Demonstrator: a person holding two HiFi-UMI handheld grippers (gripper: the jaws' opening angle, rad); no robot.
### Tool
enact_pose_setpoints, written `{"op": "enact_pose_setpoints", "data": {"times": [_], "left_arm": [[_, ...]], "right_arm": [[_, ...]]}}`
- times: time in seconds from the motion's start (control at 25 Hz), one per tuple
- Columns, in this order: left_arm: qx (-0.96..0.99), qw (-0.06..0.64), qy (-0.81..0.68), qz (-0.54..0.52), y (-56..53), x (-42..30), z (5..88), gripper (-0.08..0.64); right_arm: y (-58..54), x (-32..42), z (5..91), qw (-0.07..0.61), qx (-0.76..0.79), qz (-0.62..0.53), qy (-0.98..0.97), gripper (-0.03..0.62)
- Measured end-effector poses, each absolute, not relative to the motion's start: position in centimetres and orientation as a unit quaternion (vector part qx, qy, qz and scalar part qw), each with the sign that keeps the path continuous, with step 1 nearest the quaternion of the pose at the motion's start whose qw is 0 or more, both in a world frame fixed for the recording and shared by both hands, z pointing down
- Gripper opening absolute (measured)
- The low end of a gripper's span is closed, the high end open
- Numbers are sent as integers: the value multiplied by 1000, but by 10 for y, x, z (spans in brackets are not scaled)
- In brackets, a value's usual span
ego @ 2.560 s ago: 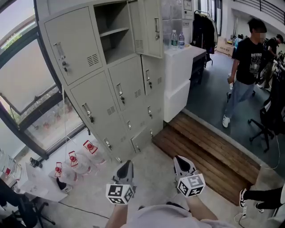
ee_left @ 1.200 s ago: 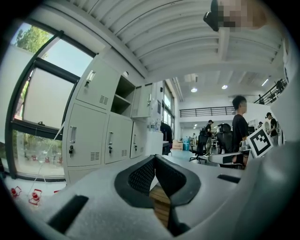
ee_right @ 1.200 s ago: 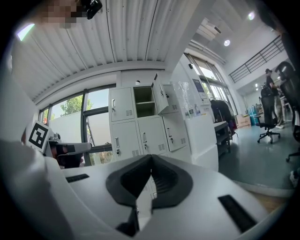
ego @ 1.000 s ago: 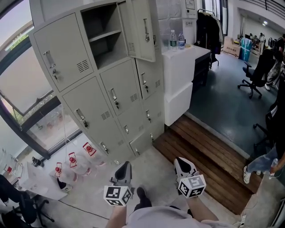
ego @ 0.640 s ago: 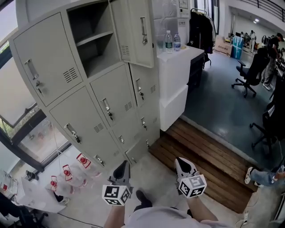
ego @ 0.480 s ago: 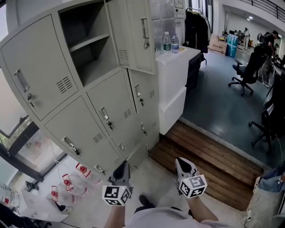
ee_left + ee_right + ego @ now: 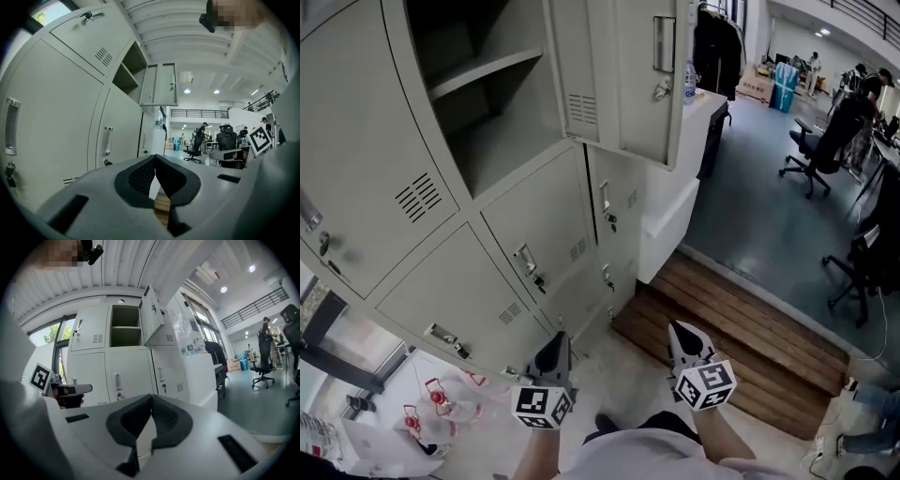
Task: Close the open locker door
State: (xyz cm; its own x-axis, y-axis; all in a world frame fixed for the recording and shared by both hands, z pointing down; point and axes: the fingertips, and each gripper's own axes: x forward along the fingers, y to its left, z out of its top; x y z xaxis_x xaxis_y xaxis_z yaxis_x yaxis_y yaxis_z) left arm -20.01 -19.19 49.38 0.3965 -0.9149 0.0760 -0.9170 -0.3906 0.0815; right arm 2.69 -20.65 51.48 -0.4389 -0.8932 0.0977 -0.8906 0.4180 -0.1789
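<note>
Nearest, low in the head view, the left tongs (image 7: 554,347) and the right tongs (image 7: 682,334) are side by side above the floor. Both are closed with nothing between the jaws; each gripper view shows the pads meeting. They point forward to the lower lockers, and neither touches anything.

On the floor at the near left lie some bottles with red caps (image 7: 436,398). I think they are not in the way unless the person steps to the left. To the right, a wooden platform (image 7: 741,328) makes a step beside the lockers, so a foot could catch on it.

The locker door (image 7: 642,75) is in the top row, high above both tongs, and it stands swung out to the right from its open compartment (image 7: 478,112). Its handle (image 7: 664,44) faces outward.

In my judgement the main risk is slipping. Closed tongs on smooth painted metal can slide off, above all if they push near the hinge. Too hard a push may make the door bounce open again without latching.

Just beyond the door are a white counter (image 7: 675,202) and a water bottle (image 7: 689,82) on it, which a wide reach to the right might knock. Further away, an office chair (image 7: 811,155) is well apart.
</note>
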Motion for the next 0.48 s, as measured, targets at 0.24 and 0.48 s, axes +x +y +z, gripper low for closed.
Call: {"op": "enact_pose_setpoints", "data": {"times": [0.24, 0.48], "left_arm": [[819, 58, -570, 3, -221, -194, 491, 8], [806, 47, -589, -8, -241, -176, 477, 8]], "right_arm": [[-243, 30, 511, 5, -507, -100, 856, 12], [-281, 40, 493, 9, -475, -86, 876, 12]]}}
